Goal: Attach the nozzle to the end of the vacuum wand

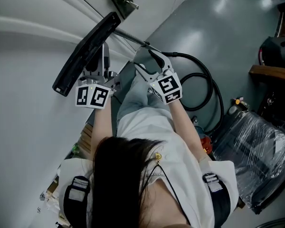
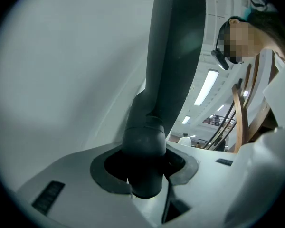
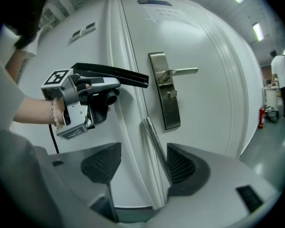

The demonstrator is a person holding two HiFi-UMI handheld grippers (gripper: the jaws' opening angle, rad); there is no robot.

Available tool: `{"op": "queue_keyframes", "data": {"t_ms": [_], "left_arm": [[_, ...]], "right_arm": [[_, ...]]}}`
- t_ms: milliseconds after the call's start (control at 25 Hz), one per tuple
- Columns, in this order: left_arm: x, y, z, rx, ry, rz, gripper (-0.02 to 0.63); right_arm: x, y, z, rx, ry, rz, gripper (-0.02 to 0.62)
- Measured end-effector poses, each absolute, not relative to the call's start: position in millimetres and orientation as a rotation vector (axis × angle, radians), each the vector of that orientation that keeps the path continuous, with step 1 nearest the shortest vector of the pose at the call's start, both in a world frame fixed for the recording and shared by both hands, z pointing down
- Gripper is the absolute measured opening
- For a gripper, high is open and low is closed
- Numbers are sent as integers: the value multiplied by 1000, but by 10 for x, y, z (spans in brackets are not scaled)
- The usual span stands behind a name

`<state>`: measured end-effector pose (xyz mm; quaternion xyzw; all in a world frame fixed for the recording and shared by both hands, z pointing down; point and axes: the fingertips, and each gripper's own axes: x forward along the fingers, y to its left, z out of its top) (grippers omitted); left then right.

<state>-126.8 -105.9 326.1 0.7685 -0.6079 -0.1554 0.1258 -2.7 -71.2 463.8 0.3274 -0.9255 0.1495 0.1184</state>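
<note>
The black nozzle (image 1: 85,51) was held up before a white door (image 3: 204,80), its round neck clamped in the half-closed jaws of the left gripper (image 2: 145,177). Just beside it, the right gripper (image 3: 143,148) had its jaws wide apart. The thin metal wand (image 3: 160,175) ran between its pads, unclamped, with its upper end apart from the nozzle's socket. A black hose (image 1: 206,87) looped across open floor at right.

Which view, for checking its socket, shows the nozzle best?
The right gripper view: the nozzle appears side-on, with head, neck and open socket. The head view shows only its long head; the left gripper view just its neck, clamped in the left claw.
</note>
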Motion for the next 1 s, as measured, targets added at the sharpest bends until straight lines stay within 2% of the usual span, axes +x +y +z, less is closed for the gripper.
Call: {"op": "queue_keyframes", "data": {"t_ms": [200,400,1000], "left_arm": [[-1202,-1017,3265,2254,-1613,-644,151],[-1115,-1147,3069,2293,-1482,-766,152],[-914,-1391,2706,2373,-1333,-705,150]], "right_arm": [[-102,-713,4787,957,-2718,484,293],[-213,-881,4757,931,-2701,381,293],[-401,-1465,4975,812,-2647,267,293]]}}
